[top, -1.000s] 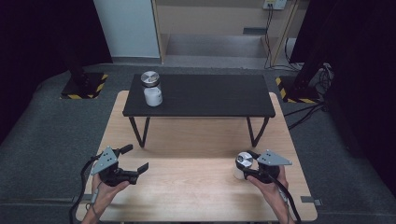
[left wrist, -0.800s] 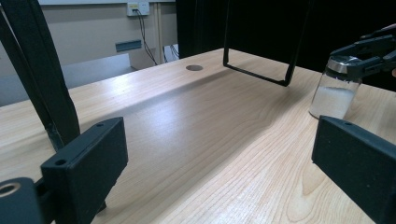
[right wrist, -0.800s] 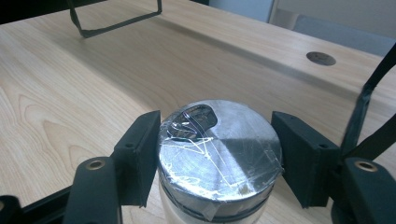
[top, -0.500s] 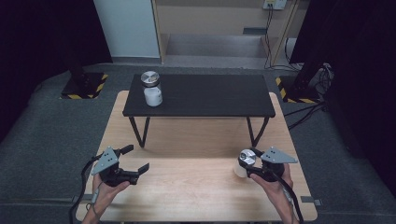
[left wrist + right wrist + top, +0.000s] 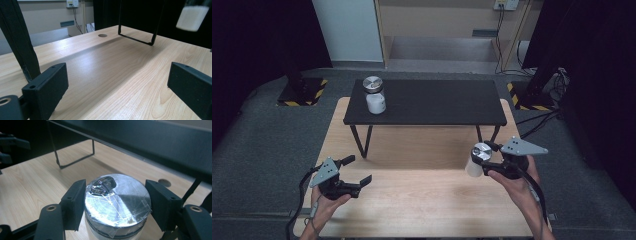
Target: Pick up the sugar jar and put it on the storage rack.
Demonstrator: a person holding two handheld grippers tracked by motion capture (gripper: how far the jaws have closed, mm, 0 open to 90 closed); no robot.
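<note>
Left gripper (image 5: 346, 176): rested low over the near-left part of the wooden table (image 5: 422, 200), jaws spread wide with nothing between them.
Second jar (image 5: 374, 94): stood upright at the left end of the black shelf (image 5: 437, 102), well apart from both grippers.
Right gripper (image 5: 484, 159): its jaws pinched the jar (image 5: 117, 202) just under its metal lid, one pad on each side; the white jar hung clear of the table, near the shelf's right leg.
Risk, slip: the pads appeared to bear on a smooth, taped rim, so a jolt or a slackened squeeze would likely let the jar drop and tip.
Risk, knock: the shelf edge sat close ahead of the jar; a lift carried forward too early could strike it.
Risk, spill: the lid showed an opening under clear tape; tilting might let contents leak.
Surface: pale wood grain, a round cable hole (image 5: 102, 35) near the shelf leg.
Room: grey carpet, dark curtains at both sides, a wall socket (image 5: 505, 4) with cables at the back.
</note>
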